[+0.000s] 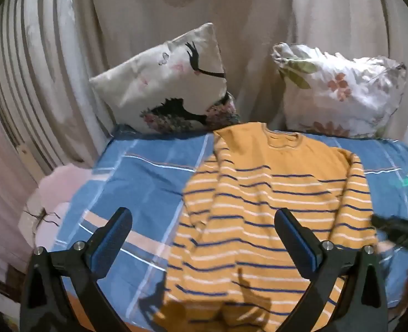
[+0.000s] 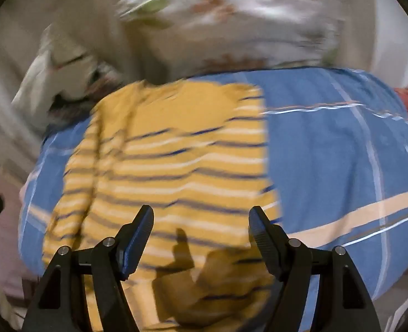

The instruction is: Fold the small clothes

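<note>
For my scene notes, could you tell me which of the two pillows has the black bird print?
The left pillow, which leans against the curtain; the right pillow shows only orange flowers and green leaves.

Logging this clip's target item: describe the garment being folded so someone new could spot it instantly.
Find the blue checked sheet covering the bed, with two pillows propped at its far end. The sweater lies flat on that sheet, neck toward the pillows. It is the only mustard-yellow thing there, crossed by thin navy and white stripes below a plain yellow chest.
</note>
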The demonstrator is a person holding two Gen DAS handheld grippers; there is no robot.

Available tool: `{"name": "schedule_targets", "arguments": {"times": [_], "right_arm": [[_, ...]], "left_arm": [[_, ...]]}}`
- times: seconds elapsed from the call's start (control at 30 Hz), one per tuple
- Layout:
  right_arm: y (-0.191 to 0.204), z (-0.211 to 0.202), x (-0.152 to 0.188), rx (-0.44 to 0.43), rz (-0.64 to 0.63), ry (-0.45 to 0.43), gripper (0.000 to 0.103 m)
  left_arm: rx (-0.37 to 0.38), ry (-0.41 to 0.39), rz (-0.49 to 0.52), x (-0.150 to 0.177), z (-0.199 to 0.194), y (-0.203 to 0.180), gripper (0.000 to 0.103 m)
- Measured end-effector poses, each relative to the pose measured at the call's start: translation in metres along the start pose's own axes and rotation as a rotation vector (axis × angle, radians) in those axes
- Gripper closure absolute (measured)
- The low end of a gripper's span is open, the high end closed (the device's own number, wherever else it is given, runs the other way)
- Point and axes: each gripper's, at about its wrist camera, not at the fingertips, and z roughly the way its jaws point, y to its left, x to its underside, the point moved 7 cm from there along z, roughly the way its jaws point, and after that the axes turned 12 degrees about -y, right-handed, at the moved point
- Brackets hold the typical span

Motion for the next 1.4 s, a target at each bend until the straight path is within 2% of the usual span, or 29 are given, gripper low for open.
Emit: {"name": "schedule_targets", "arguments": {"times": [0.07, 0.17, 0.3, 0.37, 0.43, 0.47, 0.5, 0.57, 0.6, 0.67, 0.77, 0.8, 0.87, 0.93, 0.97, 1.03, 1.07, 1.13, 1.2, 1.27, 1.3, 1.4], "right_arm": [[-0.031, 0.003, -0.011, 0.040, 0.047, -0.014, 0.027], [-0.056, 0.017, -0.015, 0.053, 0.081, 0.003, 0.027], [-0.065, 0.045, -0.019, 0.031, 0.108, 0.027, 0.027], [-0.065, 0.067, -0.024, 0.020, 0.101, 0.046, 0.027], [-0.063, 0.084, -0.024, 0.005, 0.107, 0.072, 0.029], [-0.061, 0.096, -0.025, -0.017, 0.109, 0.092, 0.037], [-0.060, 0.103, -0.024, -0.030, 0.107, 0.109, 0.057], [-0.056, 0.112, -0.026, -0.107, 0.140, 0.147, 0.086], [-0.056, 0.111, -0.029, -0.118, 0.150, 0.148, 0.091], [-0.059, 0.108, -0.042, -0.116, 0.120, 0.142, 0.093], [-0.082, 0.104, -0.069, -0.026, 0.070, 0.090, 0.094], [-0.092, 0.105, -0.078, 0.011, 0.069, 0.075, 0.100], [-0.116, 0.109, -0.098, 0.131, 0.051, 0.037, 0.099], [-0.133, 0.116, -0.106, 0.225, -0.001, 0.037, 0.098], [-0.141, 0.118, -0.108, 0.260, -0.001, 0.050, 0.098], [-0.145, 0.106, -0.108, 0.261, 0.034, 0.039, 0.098], [-0.137, 0.094, -0.105, 0.217, 0.029, 0.028, 0.097], [-0.116, 0.076, -0.094, 0.132, -0.002, 0.039, 0.085], [-0.090, 0.053, -0.072, 0.016, -0.015, 0.064, 0.063], [-0.057, 0.033, -0.038, -0.136, -0.016, 0.144, 0.059], [-0.046, 0.027, -0.025, -0.182, -0.009, 0.172, 0.059], [-0.024, 0.009, 0.013, -0.245, 0.078, 0.238, 0.058]], "left_arm": [[0.004, 0.016, -0.053, -0.003, 0.001, 0.006, 0.000], [0.013, 0.041, -0.153, 0.006, -0.001, 0.011, 0.000], [0.007, 0.099, -0.216, 0.028, 0.001, 0.008, 0.000], [0.035, 0.069, -0.245, 0.032, 0.006, 0.003, 0.000], [0.030, 0.080, -0.231, 0.035, 0.005, -0.001, 0.000], [0.027, 0.082, -0.228, 0.035, 0.004, -0.002, 0.000], [0.015, 0.062, -0.217, 0.034, 0.005, -0.002, 0.000], [0.004, 0.064, -0.214, 0.035, 0.004, 0.000, 0.000], [-0.005, 0.063, -0.214, 0.035, 0.004, 0.002, 0.000], [-0.030, 0.086, -0.207, 0.036, 0.004, 0.005, 0.000], [-0.053, 0.085, -0.227, 0.036, 0.004, 0.014, 0.000], [-0.061, 0.095, -0.231, 0.036, 0.005, 0.016, 0.000], [-0.068, 0.119, -0.235, 0.038, 0.007, 0.018, 0.000], [-0.067, 0.139, -0.235, 0.039, 0.010, 0.017, 0.000], [-0.065, 0.143, -0.230, 0.039, 0.012, 0.016, 0.000], [-0.062, 0.156, -0.216, 0.040, 0.014, 0.012, 0.000], [-0.056, 0.158, -0.213, 0.039, 0.015, 0.010, 0.000], [-0.042, 0.162, -0.206, 0.039, 0.018, 0.004, 0.000], [-0.025, 0.159, -0.199, 0.039, 0.021, -0.002, 0.000], [-0.002, 0.162, -0.193, 0.038, 0.025, -0.010, 0.000], [0.014, 0.164, -0.189, 0.037, 0.026, -0.014, 0.000], [0.049, 0.159, -0.170, 0.035, 0.026, -0.026, 0.000]]}}
